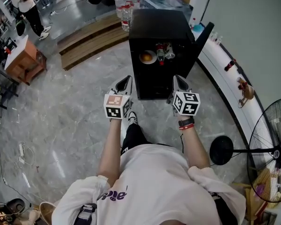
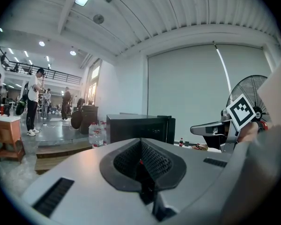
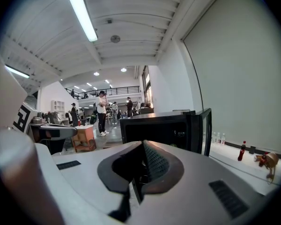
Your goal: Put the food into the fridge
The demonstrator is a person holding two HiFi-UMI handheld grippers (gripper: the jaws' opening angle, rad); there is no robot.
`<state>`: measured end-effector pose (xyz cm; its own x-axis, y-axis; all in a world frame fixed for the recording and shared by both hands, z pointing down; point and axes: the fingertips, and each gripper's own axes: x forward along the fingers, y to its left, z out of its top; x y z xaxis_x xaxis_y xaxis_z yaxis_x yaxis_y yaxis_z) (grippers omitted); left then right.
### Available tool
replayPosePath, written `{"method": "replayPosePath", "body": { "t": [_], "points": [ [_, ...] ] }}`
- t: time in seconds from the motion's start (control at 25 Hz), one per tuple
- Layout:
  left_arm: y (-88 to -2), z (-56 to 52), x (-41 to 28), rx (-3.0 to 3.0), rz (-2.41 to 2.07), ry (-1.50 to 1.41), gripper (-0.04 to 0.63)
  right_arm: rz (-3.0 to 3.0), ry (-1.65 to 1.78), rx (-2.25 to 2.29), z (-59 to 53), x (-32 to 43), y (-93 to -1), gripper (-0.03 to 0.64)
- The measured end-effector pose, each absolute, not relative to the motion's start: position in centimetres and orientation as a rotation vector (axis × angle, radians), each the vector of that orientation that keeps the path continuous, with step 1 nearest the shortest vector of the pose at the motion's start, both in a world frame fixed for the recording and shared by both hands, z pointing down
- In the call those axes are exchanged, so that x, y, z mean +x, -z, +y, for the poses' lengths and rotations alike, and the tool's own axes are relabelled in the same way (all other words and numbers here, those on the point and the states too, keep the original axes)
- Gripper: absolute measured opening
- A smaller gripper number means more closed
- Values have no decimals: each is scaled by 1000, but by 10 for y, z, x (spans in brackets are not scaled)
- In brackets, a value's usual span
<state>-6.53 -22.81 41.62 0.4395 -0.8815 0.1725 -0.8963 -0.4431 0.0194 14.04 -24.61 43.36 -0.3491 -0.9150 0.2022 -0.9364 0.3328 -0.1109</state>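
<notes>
Left gripper (image 1: 126, 80), right gripper (image 1: 178, 80) near open fridge (image 1: 157, 27)

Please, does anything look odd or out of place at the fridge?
Nothing stands out. The fridge stands with its door open; a plate of food and bottles sit on its shelf. No spill shows.

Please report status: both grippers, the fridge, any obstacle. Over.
Left gripper shut, empty. Right gripper shut, empty. Small black fridge open, round orange food and bottles inside. No obstacle seen before it.
</notes>
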Motion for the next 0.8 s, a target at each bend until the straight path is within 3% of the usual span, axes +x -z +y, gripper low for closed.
{"method": "replayPosePath", "body": {
  "t": [0.8],
  "points": [
    [-423,-224,-58,2568,-1585,-204,19,-2480,-314,1723,-240,143,-442,5]
  ]
}}
